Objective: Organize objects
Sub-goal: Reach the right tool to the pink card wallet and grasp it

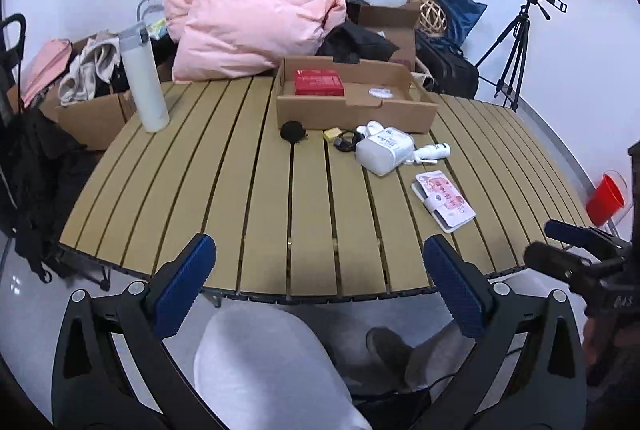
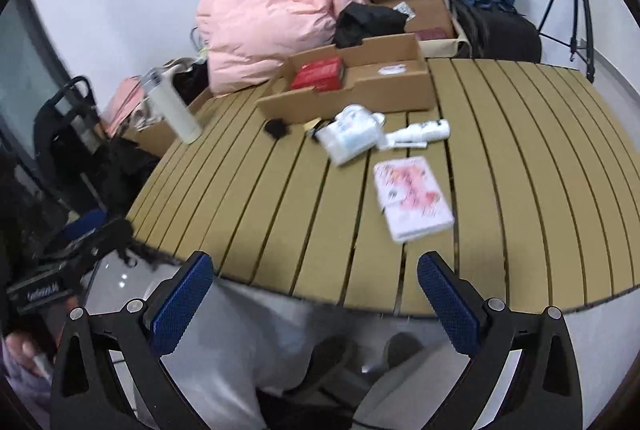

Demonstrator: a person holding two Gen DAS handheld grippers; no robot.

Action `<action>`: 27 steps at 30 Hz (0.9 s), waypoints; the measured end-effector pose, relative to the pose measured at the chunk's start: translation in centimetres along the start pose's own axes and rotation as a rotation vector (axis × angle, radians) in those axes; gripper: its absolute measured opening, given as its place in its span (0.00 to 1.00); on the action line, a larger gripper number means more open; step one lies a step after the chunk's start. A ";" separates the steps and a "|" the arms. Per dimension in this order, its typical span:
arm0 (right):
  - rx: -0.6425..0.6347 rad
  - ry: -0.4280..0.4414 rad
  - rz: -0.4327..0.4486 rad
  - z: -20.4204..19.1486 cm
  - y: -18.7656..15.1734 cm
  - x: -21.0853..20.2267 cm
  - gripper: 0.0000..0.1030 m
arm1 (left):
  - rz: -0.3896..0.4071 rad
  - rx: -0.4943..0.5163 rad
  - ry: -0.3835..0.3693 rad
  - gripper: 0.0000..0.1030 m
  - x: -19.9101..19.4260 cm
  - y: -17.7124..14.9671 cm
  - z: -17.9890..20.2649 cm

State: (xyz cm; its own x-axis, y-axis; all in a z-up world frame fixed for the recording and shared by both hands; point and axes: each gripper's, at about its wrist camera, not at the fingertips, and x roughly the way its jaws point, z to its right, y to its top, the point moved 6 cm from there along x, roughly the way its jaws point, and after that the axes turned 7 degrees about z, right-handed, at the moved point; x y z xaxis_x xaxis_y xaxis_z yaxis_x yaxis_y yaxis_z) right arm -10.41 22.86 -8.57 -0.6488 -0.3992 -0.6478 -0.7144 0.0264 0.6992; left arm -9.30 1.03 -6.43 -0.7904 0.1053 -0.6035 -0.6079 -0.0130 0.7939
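Observation:
A slatted tan table [image 1: 256,190] [image 2: 520,170] carries an open cardboard box [image 1: 352,110] [image 2: 360,98] with a red packet [image 1: 319,83] [image 2: 318,73] inside. In front of the box lie a black round thing [image 1: 293,131] [image 2: 277,128], a white pouch [image 1: 382,148] [image 2: 350,136], a small white tube [image 1: 434,151] [image 2: 424,132] and a pink-patterned notebook [image 1: 444,200] [image 2: 412,196]. A white bottle [image 1: 143,80] [image 2: 174,106] stands at the table's left. My left gripper [image 1: 320,286] and my right gripper [image 2: 316,298] are both open and empty, held at the table's near edge.
A pink padded jacket [image 1: 248,30] [image 2: 264,26], more cardboard boxes [image 1: 92,118] [image 2: 416,2], bags and a tripod [image 1: 516,42] crowd the space behind the table. A red cup [image 1: 605,199] sits off the right edge. The person's legs [image 1: 264,370] are below the grippers.

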 end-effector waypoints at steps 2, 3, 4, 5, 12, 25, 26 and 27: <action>-0.022 -0.007 0.012 -0.2 -0.2 -1.0 1.00 | 0.002 -0.008 0.001 1.00 -0.4 -0.1 0.2; -0.037 -0.014 0.026 -0.4 -0.4 -1.6 1.00 | -0.006 -0.012 -0.004 1.00 -0.4 -0.2 0.3; -0.048 -0.018 0.032 -0.5 -0.4 -2.0 1.00 | -0.011 -0.012 -0.007 1.00 -0.4 -0.3 0.3; -0.058 -0.022 0.036 -0.7 -0.4 -2.2 1.00 | -0.015 -0.010 -0.009 1.00 -0.3 -0.3 0.4; -0.046 0.014 0.035 -1.4 -0.9 -2.3 1.00 | -0.044 -0.027 -0.008 1.00 0.4 -1.1 0.0; 0.101 -0.137 -0.049 7.1 0.2 5.9 0.54 | -0.195 0.205 -0.411 0.87 16.3 2.8 10.9; 0.135 -0.146 -0.064 8.1 0.1 6.7 0.49 | -0.219 0.236 -0.412 0.76 17.8 2.7 11.8; 0.185 -0.149 -0.086 9.3 -0.2 7.8 0.48 | -0.247 0.272 -0.416 0.72 19.5 2.5 12.7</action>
State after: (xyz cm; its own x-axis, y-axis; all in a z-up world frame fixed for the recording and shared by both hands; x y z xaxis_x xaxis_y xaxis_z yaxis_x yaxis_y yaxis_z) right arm -17.77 28.21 -16.58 -0.6053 -0.2678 -0.7496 -0.7955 0.1708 0.5814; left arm -25.26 15.72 -15.30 -0.4966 0.4573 -0.7377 -0.6866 0.3130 0.6562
